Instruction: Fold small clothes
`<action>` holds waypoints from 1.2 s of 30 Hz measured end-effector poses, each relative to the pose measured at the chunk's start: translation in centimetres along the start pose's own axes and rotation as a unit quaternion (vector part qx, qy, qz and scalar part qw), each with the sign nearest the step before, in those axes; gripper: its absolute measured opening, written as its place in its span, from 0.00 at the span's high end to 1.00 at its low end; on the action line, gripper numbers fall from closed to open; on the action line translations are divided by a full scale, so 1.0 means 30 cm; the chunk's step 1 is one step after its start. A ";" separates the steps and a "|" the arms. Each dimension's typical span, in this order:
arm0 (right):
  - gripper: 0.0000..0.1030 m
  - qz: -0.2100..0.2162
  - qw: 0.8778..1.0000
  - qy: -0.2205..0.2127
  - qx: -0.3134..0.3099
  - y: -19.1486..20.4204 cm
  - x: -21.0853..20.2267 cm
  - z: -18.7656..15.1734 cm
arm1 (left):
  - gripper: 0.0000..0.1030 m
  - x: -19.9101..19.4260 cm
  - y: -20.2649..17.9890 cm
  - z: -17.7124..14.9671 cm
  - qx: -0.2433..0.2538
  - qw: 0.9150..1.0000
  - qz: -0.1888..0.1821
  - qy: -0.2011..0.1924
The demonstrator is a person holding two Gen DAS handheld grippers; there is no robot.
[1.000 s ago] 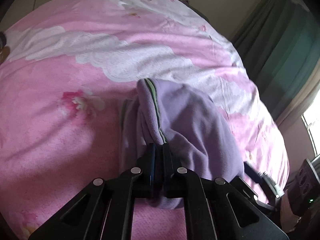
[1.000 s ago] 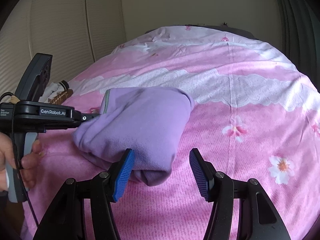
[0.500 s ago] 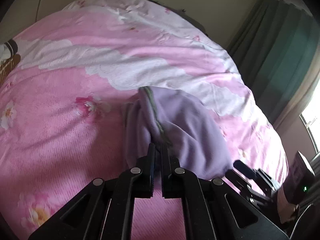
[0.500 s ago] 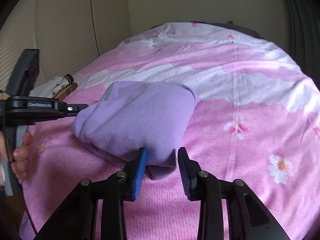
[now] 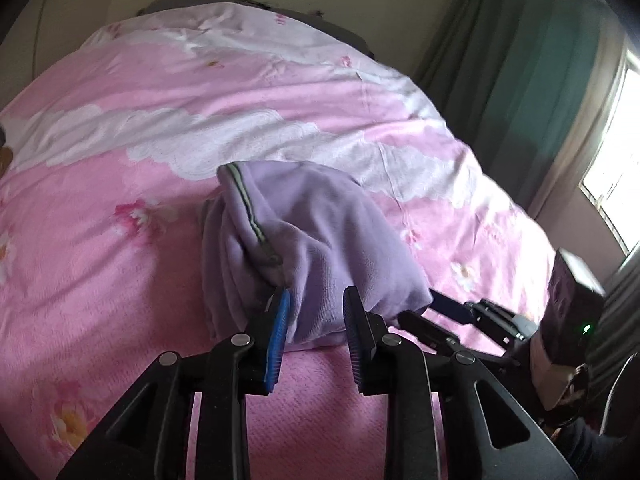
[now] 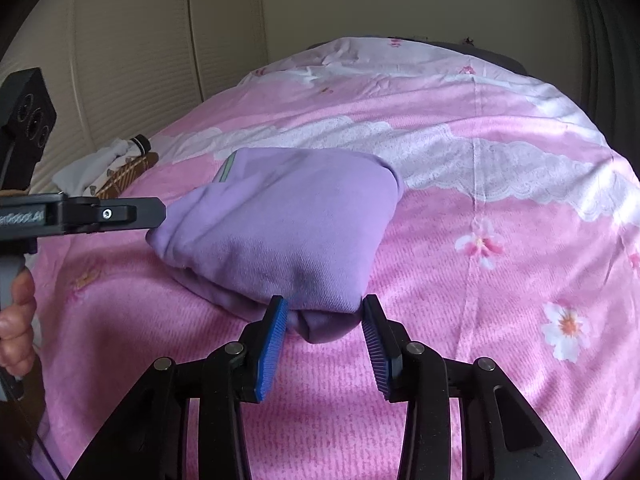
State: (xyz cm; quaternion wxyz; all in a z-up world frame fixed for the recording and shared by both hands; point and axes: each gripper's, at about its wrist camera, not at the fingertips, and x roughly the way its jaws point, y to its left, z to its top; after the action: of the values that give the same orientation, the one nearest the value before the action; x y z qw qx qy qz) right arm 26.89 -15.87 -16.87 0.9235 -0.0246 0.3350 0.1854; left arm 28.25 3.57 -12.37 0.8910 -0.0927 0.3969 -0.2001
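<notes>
Since a second ago: left claw (image 5: 316,336) has let go of the garment's green-trimmed edge and pulled back a little, its jaws opening; a second ago they were pinched tight on that edge.
Left claw now: blue pads (image 5: 278,340) apart, the near corner of the bundle between them but not pressed. I judge it released so the fold could settle under its own weight.
Right claw (image 6: 324,332): jaws partly apart, straddling the near tip of the bundle. One pad (image 6: 272,344) seems just to touch the cloth, the other stands clear, so this reads as steadying rather than clamping.
Task's thing: soft lilac fleece garment with a thin grey-green trim (image 6: 280,220), folded into a plump packet, lying on the bed between the two claws, nearer the foot end.
Why it lies so: layers are stacked with the trim edge on top at the far left, which suggests the fold is made and only needs flattening.
Bed: pink floral cover with a white lace-print band (image 6: 500,288) gives a wide, soft surface.
Farther out: a person's hand (image 6: 16,320) grips the left handle; white and brown clothes (image 6: 108,168) lie at the bed's far left edge.
</notes>
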 end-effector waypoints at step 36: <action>0.70 0.008 1.000 0.019 -0.010 0.017 0.033 -0.009 | 0.71 0.042 0.079 -0.049 -0.052 0.999 -0.001 -0.001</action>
State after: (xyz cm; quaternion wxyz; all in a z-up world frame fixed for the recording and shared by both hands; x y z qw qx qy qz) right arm 27.24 -15.12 -17.65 0.9153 -0.0347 0.3507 0.1952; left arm 28.58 5.16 -14.96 0.8848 -0.1398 0.4063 -0.1803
